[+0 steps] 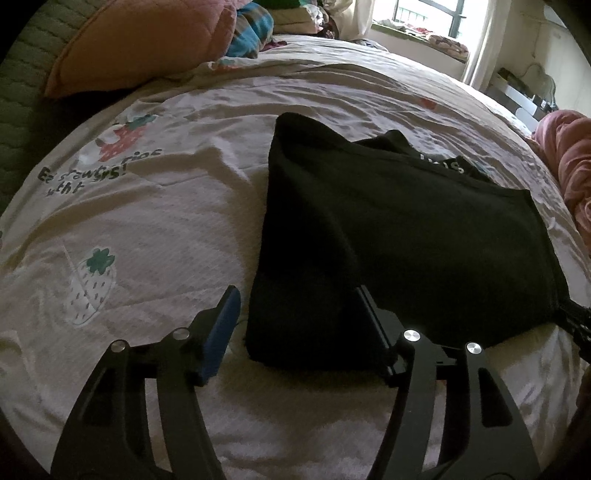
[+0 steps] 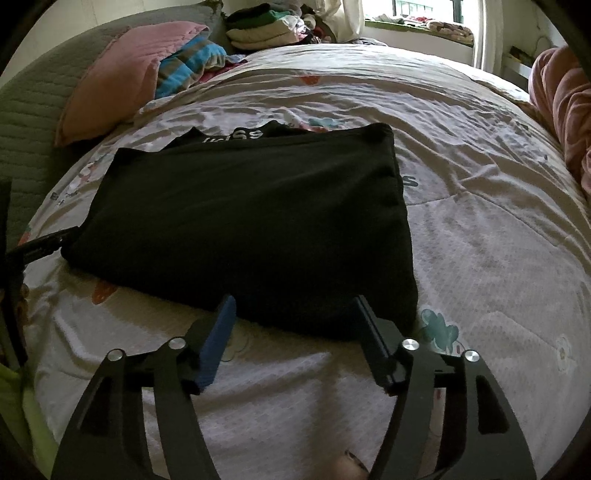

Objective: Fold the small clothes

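Observation:
A black garment (image 1: pixel 399 240) lies folded flat on the strawberry-print bed cover (image 1: pixel 147 229), with white lettering on its far edge. My left gripper (image 1: pixel 295 299) is open, its fingers straddling the garment's near left corner without closing on it. In the right wrist view the same garment (image 2: pixel 251 218) lies ahead, and my right gripper (image 2: pixel 293 306) is open at its near right edge, empty. The left gripper's tip (image 2: pixel 44 242) shows at the garment's left side.
A pink pillow (image 1: pixel 147 40) and a striped blue cloth (image 1: pixel 251 29) lie at the head of the bed. A stack of folded clothes (image 2: pixel 269 29) sits at the far end. A pink blanket (image 2: pixel 565 110) is bunched at the right. A window is behind.

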Tool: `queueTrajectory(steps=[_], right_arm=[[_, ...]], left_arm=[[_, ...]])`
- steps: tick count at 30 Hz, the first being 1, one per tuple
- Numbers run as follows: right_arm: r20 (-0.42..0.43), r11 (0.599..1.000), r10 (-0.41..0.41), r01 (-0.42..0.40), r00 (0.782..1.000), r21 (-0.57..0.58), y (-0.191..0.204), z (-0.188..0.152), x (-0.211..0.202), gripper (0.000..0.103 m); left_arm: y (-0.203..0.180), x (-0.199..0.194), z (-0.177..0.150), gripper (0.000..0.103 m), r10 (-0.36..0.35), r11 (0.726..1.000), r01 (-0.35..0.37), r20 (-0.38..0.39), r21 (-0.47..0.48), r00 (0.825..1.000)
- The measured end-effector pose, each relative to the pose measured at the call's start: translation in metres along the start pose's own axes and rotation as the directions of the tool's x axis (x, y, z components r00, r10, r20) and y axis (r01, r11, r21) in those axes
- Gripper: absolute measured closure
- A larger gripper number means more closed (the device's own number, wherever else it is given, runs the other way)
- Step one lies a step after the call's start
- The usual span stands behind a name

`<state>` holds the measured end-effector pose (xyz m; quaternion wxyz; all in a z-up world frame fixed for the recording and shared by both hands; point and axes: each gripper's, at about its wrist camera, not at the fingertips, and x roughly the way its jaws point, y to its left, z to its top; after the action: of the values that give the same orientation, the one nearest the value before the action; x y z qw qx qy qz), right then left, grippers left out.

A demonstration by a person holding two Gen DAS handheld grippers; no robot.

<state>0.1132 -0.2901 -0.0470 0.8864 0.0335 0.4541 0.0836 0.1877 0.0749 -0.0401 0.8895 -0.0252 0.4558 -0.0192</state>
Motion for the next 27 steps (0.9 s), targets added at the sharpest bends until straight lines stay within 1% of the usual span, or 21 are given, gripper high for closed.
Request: queueTrajectory(steps=[2, 4, 8, 9, 10, 13, 14, 16, 18, 19, 22, 27], right_arm=[[0.006, 1.0, 0.0, 0.0, 1.0, 0.001, 0.001, 0.0, -0.002, 0.033], [0.014, 1.0, -0.002, 0.002, 1.0, 0.004, 0.002, 0.0, -0.005, 0.027], [0.031, 1.0, -0.013, 0.013, 0.999, 0.005, 0.005, 0.001, -0.01, 0.018], [0.035, 1.0, -0.019, 0.018, 0.999, 0.006, 0.005, 0.002, -0.011, 0.013], [0.04, 1.0, -0.022, 0.021, 0.999, 0.009, 0.005, 0.002, -0.012, 0.012], [0.055, 1.0, -0.016, 0.015, 0.998, 0.022, 0.004, 0.003, -0.016, 0.008], [0.061, 1.0, -0.022, 0.021, 0.998, 0.021, 0.005, 0.003, -0.017, 0.008], [0.074, 0.999, -0.038, 0.037, 0.997, 0.017, 0.006, 0.004, -0.021, 0.007], [0.082, 0.999, -0.045, 0.044, 0.996, 0.02, 0.007, 0.004, -0.024, 0.006], [0.088, 0.999, -0.049, 0.048, 0.995, 0.022, 0.007, 0.004, -0.025, 0.006], [0.105, 0.998, -0.065, 0.064, 0.992, 0.016, 0.009, 0.005, -0.031, 0.005], [0.127, 0.998, -0.064, 0.064, 0.99, 0.0, 0.017, 0.006, -0.038, 0.005]], left_arm=[[0.0, -0.003, -0.001, 0.042, -0.002, 1.0, 0.002, 0.005, 0.001, 1.0], [-0.001, -0.007, -0.001, 0.038, -0.004, 1.0, 0.004, 0.013, 0.004, 1.0], [-0.002, -0.014, -0.002, 0.032, -0.01, 1.0, 0.01, 0.03, 0.006, 1.0], [-0.002, -0.016, -0.003, 0.031, -0.012, 1.0, 0.012, 0.034, 0.005, 0.999], [-0.002, -0.018, -0.003, 0.029, -0.014, 1.0, 0.014, 0.038, 0.004, 0.999], [0.0, -0.023, -0.004, 0.026, -0.021, 1.0, 0.021, 0.051, -0.003, 0.998], [0.0, -0.024, -0.004, 0.022, -0.022, 1.0, 0.023, 0.053, -0.005, 0.998], [0.001, -0.026, -0.004, 0.018, -0.023, 1.0, 0.023, 0.056, -0.008, 0.998], [0.002, -0.028, -0.005, 0.011, -0.031, 0.999, 0.032, 0.057, -0.015, 0.998], [0.002, -0.029, -0.005, 0.01, -0.035, 0.999, 0.037, 0.06, -0.02, 0.998], [0.002, -0.034, -0.006, 0.01, -0.036, 0.999, 0.038, 0.071, -0.022, 0.997], [0.007, -0.042, -0.008, 0.01, -0.034, 0.999, 0.037, 0.086, -0.036, 0.996]])
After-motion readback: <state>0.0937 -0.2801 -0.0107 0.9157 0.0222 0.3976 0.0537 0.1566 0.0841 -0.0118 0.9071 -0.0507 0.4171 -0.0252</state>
